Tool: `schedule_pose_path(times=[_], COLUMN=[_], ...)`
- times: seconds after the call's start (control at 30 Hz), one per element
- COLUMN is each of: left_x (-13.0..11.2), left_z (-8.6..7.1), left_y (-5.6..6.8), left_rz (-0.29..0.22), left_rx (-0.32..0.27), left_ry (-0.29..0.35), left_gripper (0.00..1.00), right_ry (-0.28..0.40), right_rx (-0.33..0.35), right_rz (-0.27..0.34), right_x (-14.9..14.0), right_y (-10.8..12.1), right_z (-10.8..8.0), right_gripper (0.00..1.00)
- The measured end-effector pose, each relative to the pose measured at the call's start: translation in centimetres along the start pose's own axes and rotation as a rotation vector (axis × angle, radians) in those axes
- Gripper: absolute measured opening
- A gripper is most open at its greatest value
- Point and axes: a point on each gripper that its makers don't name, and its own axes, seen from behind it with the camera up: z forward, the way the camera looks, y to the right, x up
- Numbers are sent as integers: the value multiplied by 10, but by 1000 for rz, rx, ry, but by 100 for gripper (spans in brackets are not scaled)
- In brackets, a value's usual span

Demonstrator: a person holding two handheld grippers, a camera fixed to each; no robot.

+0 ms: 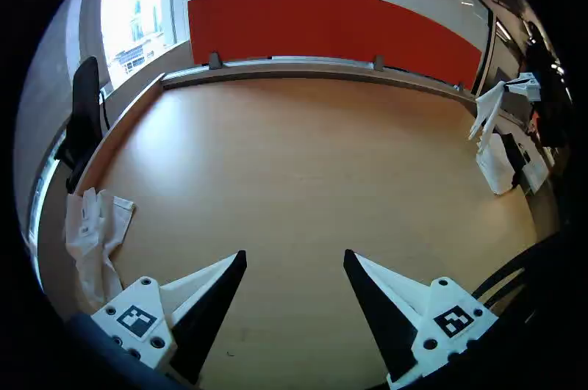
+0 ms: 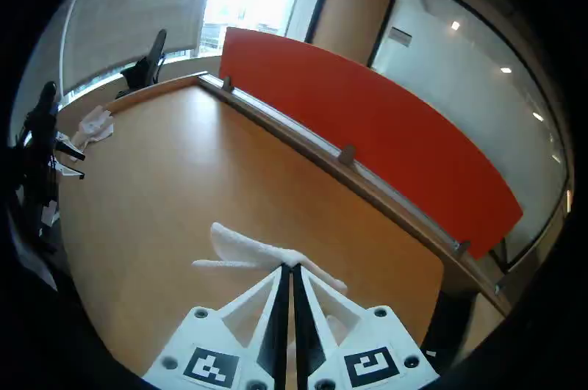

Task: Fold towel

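Towel [image 2: 250,247]: 1, white, likely soft, light, limp; over desk [image 2: 184,170], pinched by right gripper [image 2: 289,269], fingers clamped on its edge. Left gripper [image 1: 294,254] over desk, fingers apart, empty. Best held at corners.

Both views low over one desk [image 1: 294,170], left squarely toward the red divider [image 1: 331,23], right obliquely.
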Motion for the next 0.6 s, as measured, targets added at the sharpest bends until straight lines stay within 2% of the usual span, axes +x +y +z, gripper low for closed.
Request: schedule_pose_path(times=[0.27, 0.6], left_x=[0, 3], left_z=[1, 3], left_y=[3, 10], left_rz=[3, 9], left_rx=[7, 11], left_ry=[-9, -13], left_gripper=[99, 98], right_ry=[-27, -40], right_rx=[-45, -96], right_rz=[8, 14], right_x=[-14, -17], right_y=[39, 83], right_z=[-5, -10], right_gripper=[5, 5])
